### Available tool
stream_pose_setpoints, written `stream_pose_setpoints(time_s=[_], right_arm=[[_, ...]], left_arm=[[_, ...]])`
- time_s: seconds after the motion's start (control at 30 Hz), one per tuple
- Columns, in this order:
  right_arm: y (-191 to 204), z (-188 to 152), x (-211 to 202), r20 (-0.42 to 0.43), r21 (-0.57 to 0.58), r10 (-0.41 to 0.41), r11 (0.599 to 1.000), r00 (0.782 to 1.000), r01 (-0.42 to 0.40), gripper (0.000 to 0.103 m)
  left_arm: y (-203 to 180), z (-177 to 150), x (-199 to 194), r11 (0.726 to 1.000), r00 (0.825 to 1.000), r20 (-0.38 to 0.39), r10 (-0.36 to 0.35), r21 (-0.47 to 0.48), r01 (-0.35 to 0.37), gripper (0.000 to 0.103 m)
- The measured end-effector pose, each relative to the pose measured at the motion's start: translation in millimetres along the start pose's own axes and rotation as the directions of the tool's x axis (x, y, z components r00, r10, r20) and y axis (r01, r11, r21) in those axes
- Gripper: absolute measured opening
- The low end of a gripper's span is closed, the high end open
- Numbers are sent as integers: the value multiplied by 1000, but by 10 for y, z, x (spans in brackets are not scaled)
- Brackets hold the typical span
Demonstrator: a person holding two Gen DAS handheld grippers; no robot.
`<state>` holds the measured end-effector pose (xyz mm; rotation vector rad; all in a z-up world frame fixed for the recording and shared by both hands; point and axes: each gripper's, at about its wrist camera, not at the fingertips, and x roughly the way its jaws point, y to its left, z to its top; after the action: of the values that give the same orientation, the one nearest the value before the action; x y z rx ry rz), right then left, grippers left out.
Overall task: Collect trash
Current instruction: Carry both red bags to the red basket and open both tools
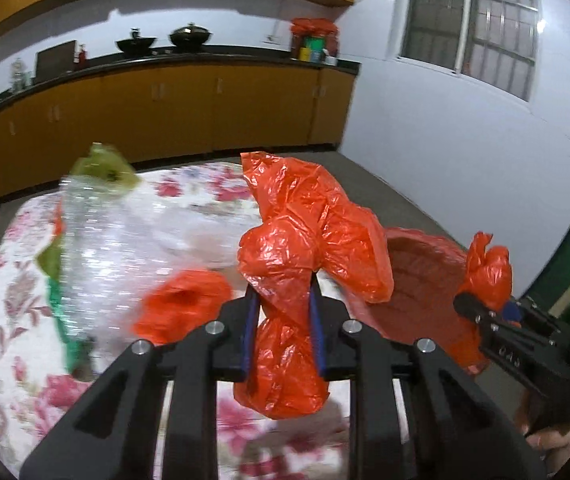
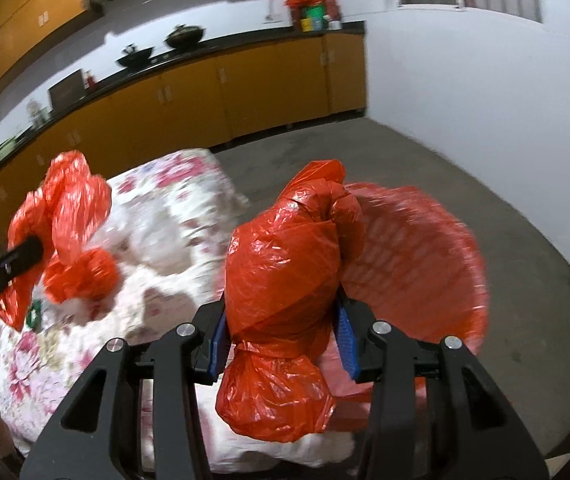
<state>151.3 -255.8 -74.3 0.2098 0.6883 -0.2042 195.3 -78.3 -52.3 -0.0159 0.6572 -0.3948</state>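
Left of the left gripper (image 1: 285, 312), a clear plastic bottle (image 1: 97, 248) lies blurred on the flowered bench (image 1: 1, 320). That gripper is clamped on a crumpled red bag (image 1: 301, 240), bunched between its pads. The right gripper (image 2: 281, 332) pinches another red bag (image 2: 285, 272), with the red basket (image 2: 417, 256) just beyond it.

Red plastic bags (image 1: 305, 240), pink-flowered white cloth (image 1: 1, 280), possibly green wrapper (image 1: 59, 304).

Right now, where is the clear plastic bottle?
In the left wrist view, the clear plastic bottle is at the left over the floral tablecloth, left of the left gripper.
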Motion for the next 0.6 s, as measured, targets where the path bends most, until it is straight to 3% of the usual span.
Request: stream_pose_setpoints(time_s=[0.3,0.6], right_arm=[[-522,127,-130,41,69,-71,995,997,68,45],[-634,165,-76,47,70,-67,996,997,63,45]], left_arm=[[-490,2,298,993,993,-47,-109,31,110,23],[-786,2,500,986,986,-79,-145,69,150,24]])
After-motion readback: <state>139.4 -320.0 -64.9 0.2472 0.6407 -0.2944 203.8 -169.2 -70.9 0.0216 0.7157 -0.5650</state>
